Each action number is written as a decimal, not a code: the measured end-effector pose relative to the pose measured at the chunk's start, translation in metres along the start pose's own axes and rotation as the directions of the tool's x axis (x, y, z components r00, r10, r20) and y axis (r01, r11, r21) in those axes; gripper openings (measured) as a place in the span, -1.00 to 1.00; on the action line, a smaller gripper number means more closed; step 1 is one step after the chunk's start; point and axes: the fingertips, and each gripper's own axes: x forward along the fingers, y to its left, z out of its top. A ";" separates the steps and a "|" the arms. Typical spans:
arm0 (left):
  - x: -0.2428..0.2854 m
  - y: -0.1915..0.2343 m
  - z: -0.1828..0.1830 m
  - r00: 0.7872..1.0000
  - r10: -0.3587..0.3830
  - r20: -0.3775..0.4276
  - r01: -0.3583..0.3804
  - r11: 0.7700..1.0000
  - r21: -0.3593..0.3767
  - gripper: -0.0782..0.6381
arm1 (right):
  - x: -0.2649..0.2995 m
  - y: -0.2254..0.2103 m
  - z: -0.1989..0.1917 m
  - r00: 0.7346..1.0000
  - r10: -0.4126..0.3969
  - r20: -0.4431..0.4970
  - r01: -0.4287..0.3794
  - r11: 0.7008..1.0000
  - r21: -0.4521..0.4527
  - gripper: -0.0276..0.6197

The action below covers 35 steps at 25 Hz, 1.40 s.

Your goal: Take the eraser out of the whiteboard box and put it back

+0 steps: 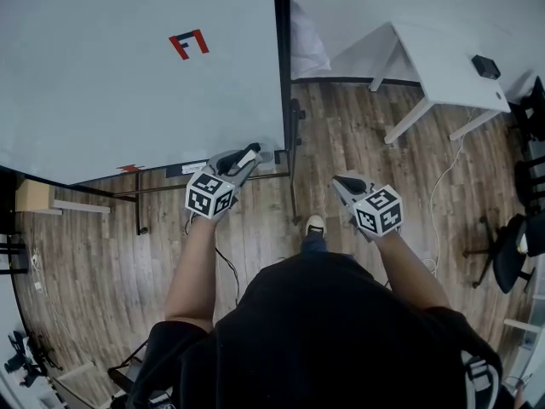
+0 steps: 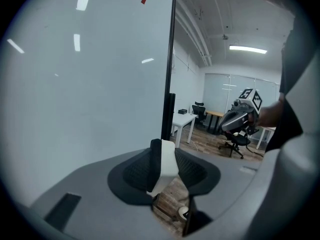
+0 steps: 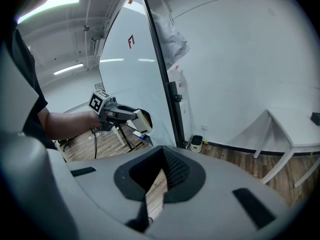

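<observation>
Left gripper view shows the eraser (image 2: 168,159), a white block with a black side. It sits right between the jaws of the left gripper (image 1: 252,154). The jaws are wide apart and press on it from both sides, so the eraser is held up in the air.

Seen from the head view, the eraser is near the bottom right corner of the big whiteboard (image 1: 128,83). I cannot tell if it touches the board. The whiteboard stands on thin dark legs and has a small red mark (image 1: 188,43) high up on it.

The right gripper (image 3: 161,159) is off to the right, well apart from the left one and away from the board. Its jaws have only a thin gap between them. You can see the wood floor (image 1: 255,245) through the gap, and nothing is in there.

The person's shoe (image 1: 314,225) is on the floor between the two grippers. Farther right is a white tabletop (image 1: 443,58) with a small black thing (image 1: 486,66) lying on it. Black chairs (image 1: 511,245) stand at the right edge of the room.
</observation>
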 end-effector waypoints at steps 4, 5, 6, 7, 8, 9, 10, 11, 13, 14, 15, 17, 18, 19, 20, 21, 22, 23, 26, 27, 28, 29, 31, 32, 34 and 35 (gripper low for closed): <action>0.010 0.005 0.002 1.000 0.000 -0.002 0.000 1.000 -0.006 -0.35 | 0.005 -0.007 0.000 1.000 0.009 -0.012 -0.009 1.000 0.001 -0.93; 0.013 0.006 0.002 1.000 0.000 -0.003 0.000 1.000 -0.008 -0.35 | 0.007 -0.008 0.000 1.000 0.012 -0.015 -0.012 1.000 0.001 -0.93; 0.015 0.008 0.002 1.000 0.001 -0.004 -0.001 1.000 -0.010 -0.35 | 0.008 -0.010 -0.001 1.000 0.014 -0.017 -0.014 1.000 0.000 -0.93; 0.018 0.009 0.001 1.000 0.000 -0.006 0.000 1.000 -0.012 -0.35 | 0.010 -0.011 -0.001 1.000 0.016 -0.020 -0.016 1.000 -0.001 -0.93; 0.021 0.009 0.001 1.000 -0.001 -0.007 0.001 1.000 -0.014 -0.35 | 0.011 -0.013 -0.001 1.000 0.017 -0.023 -0.017 1.000 -0.001 -0.93; 0.024 0.010 0.000 1.000 -0.003 -0.008 0.002 1.000 -0.017 -0.35 | 0.012 -0.015 -0.001 1.000 0.018 -0.025 -0.018 1.000 -0.002 -0.93; 0.026 0.010 0.000 1.000 -0.004 -0.010 0.004 1.000 -0.019 -0.35 | 0.012 -0.017 -0.001 0.999 0.019 -0.027 -0.019 1.000 -0.002 -0.93; 0.029 0.010 -0.001 1.000 -0.005 -0.012 0.004 1.000 -0.020 -0.35 | 0.013 -0.019 -0.001 0.999 0.019 -0.029 -0.020 1.000 -0.002 -0.93; 0.033 0.011 -0.001 1.000 -0.006 -0.015 0.006 1.000 -0.023 -0.35 | 0.014 -0.023 -0.001 0.999 0.020 -0.032 -0.020 1.000 0.000 -0.93; 0.035 0.012 -0.001 1.000 -0.006 -0.016 0.006 1.000 -0.025 -0.35 | 0.014 -0.025 -0.001 0.999 0.020 -0.033 -0.020 1.000 0.002 -0.93; 0.037 0.012 -0.002 1.000 -0.006 -0.017 0.006 1.000 -0.027 -0.35 | 0.015 -0.026 -0.001 0.999 0.020 -0.034 -0.020 1.000 0.003 -0.93; 0.041 0.014 -0.005 1.000 -0.008 -0.022 0.007 0.999 -0.034 -0.35 | 0.017 -0.029 -0.002 0.999 0.022 -0.039 -0.021 1.000 0.006 -0.93; 0.043 0.014 -0.007 1.000 -0.008 -0.024 0.007 0.999 -0.037 -0.35 | 0.017 -0.031 -0.003 0.999 0.022 -0.042 -0.022 1.000 0.007 -0.93; 0.046 0.015 -0.008 1.000 -0.008 -0.027 0.007 0.999 -0.041 -0.35 | 0.018 -0.032 -0.003 0.999 0.023 -0.045 -0.022 1.000 0.009 -0.93; 0.047 0.016 -0.010 1.000 -0.008 -0.029 0.007 0.999 -0.045 -0.35 | 0.019 -0.034 -0.004 0.999 0.023 -0.047 -0.023 1.000 0.010 -0.93; 0.049 0.016 -0.012 0.999 -0.007 -0.031 0.006 0.999 -0.049 -0.35 | 0.020 -0.035 -0.004 0.999 0.024 -0.049 -0.024 1.000 0.012 -0.93; 0.051 0.017 -0.013 0.999 -0.007 -0.033 0.006 0.999 -0.053 -0.35 | 0.021 -0.036 -0.005 0.998 0.025 -0.050 -0.024 1.000 0.013 -0.93; 0.052 0.017 -0.015 0.999 -0.008 -0.035 0.006 0.998 -0.057 -0.35 | 0.022 -0.037 -0.005 0.998 0.026 -0.052 -0.025 1.000 0.014 -0.93; 0.057 0.019 -0.020 0.999 -0.010 -0.040 0.008 0.998 -0.065 -0.35 | 0.024 -0.039 -0.008 0.998 0.027 -0.061 -0.026 1.000 0.015 -0.93; 0.059 0.020 -0.022 0.999 -0.010 -0.044 0.007 0.998 -0.065 -0.35 | 0.026 -0.040 -0.008 0.998 0.028 -0.063 -0.027 1.000 0.016 -0.93; 0.060 0.020 -0.024 0.999 -0.008 -0.051 0.005 0.998 -0.059 -0.35 | 0.027 -0.041 -0.009 0.997 0.029 -0.066 -0.028 0.999 0.016 -0.93; 0.062 0.021 -0.027 0.998 -0.007 -0.060 0.004 0.999 -0.050 -0.35 | 0.027 -0.042 -0.009 0.997 0.029 -0.068 -0.028 0.999 0.017 -0.93; 0.066 0.020 -0.032 0.997 -0.009 -0.075 0.006 0.999 -0.038 -0.35 | 0.029 -0.043 -0.009 0.997 0.030 -0.074 -0.029 0.999 0.017 -0.93; 0.068 0.019 -0.034 0.997 -0.012 -0.079 0.008 0.999 -0.039 -0.35 | 0.030 -0.044 -0.010 0.997 0.030 -0.077 -0.028 0.999 0.016 -0.93; 0.073 0.020 -0.039 0.996 -0.014 -0.086 0.010 0.999 -0.046 -0.35 | 0.031 -0.046 -0.010 0.996 0.027 -0.081 -0.026 1.000 0.016 -0.93; 0.075 0.020 -0.042 0.996 -0.015 -0.089 0.011 0.999 -0.052 -0.35 | 0.032 -0.048 -0.009 0.996 0.026 -0.082 -0.025 1.000 0.016 -0.93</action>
